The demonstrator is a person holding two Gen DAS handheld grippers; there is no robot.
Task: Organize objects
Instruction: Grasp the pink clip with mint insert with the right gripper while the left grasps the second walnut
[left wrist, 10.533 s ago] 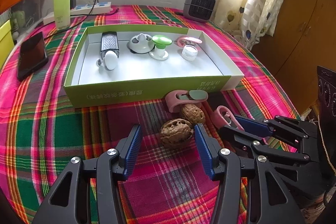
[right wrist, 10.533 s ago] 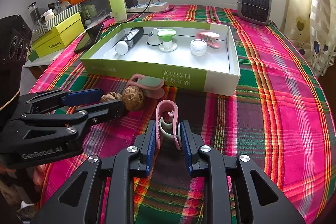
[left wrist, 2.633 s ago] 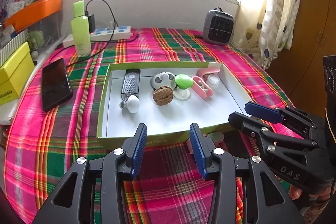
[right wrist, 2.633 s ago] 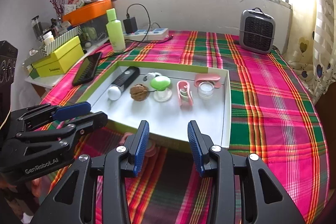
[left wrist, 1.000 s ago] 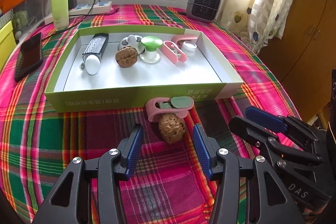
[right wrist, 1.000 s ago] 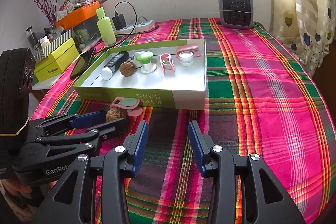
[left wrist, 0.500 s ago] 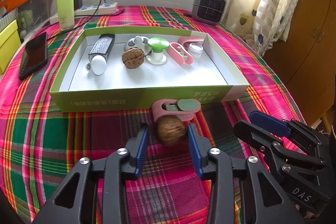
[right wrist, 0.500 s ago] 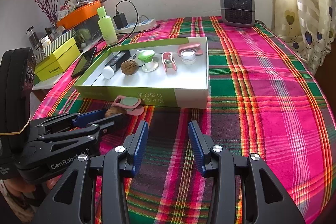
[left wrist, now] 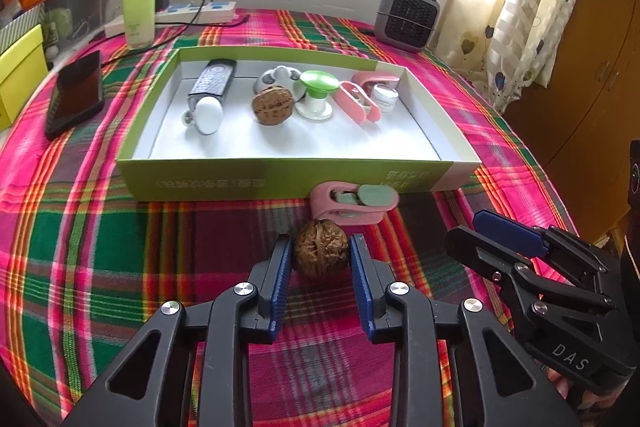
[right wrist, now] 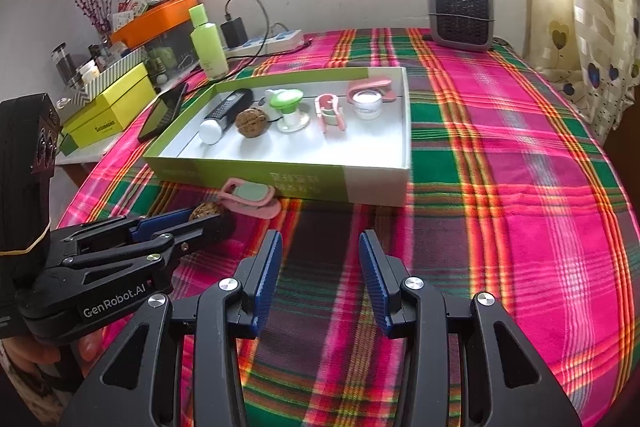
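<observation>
A brown walnut (left wrist: 320, 250) lies on the plaid cloth just in front of a green-sided white box (left wrist: 280, 179). My left gripper (left wrist: 320, 259) is closing on it, both blue pads touching its sides. A pink-and-green clip (left wrist: 352, 203) rests right behind the walnut, against the box front. Inside the box are another walnut (left wrist: 273, 105), a black grater-like tool (left wrist: 212, 83), a green knob (left wrist: 318, 93), a pink clip (left wrist: 356, 101) and a small white jar (left wrist: 384, 97). My right gripper (right wrist: 318, 255) is open over bare cloth to the right, nothing between its fingers.
A phone (left wrist: 74, 93), a green bottle (left wrist: 138, 11) and a power strip (left wrist: 192, 15) lie at the back left. A grey heater (left wrist: 408, 17) stands at the back right. A yellow box (right wrist: 108, 107) sits off the left edge. Bare plaid cloth spreads right of the box.
The left gripper's jaws have narrowed from wide apart to touching the walnut's sides, and the view has pulled slightly up and back. The right gripper stays as it was.
</observation>
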